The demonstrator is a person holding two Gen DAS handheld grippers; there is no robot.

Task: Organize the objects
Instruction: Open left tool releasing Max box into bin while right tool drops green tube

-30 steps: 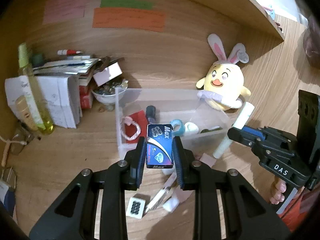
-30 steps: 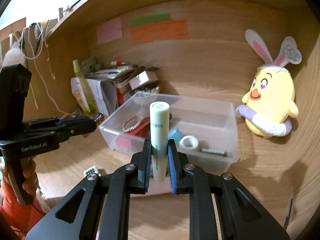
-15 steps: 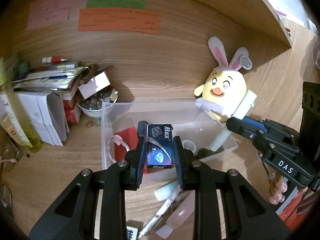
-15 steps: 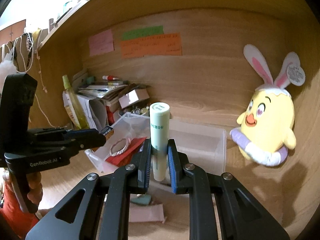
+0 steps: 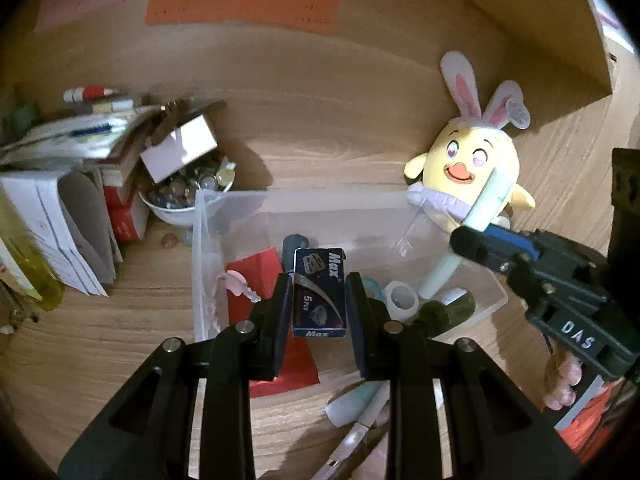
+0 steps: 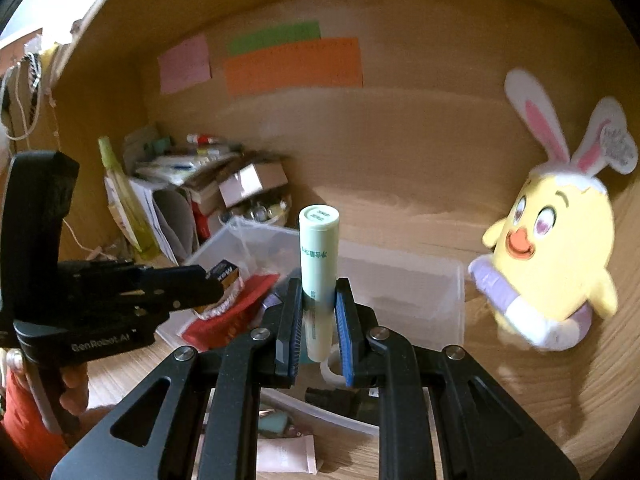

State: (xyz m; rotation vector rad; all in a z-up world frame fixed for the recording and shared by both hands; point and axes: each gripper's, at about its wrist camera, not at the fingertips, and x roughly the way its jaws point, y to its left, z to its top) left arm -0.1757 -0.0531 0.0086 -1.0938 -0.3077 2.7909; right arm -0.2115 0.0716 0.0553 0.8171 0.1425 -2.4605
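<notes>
Between the left gripper's (image 5: 319, 300) black fingers sits a small glossy cardboard box (image 5: 319, 293), pinched upright above the clear plastic bin (image 5: 204, 264). Same deal on the right gripper (image 6: 319, 322): blue ribbed pads clamp a smooth mint-green tube (image 6: 319, 276), also over the bin. Fuzzy yellow plush (image 6: 554, 264) sits off right of those fingers.

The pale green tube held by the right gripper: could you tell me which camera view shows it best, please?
The right wrist view: the pale green tube stands upright and centred in the right gripper, cap and printing visible. The left wrist view shows the same tube only aslant at the right, partly in front of the plush chick.
</notes>
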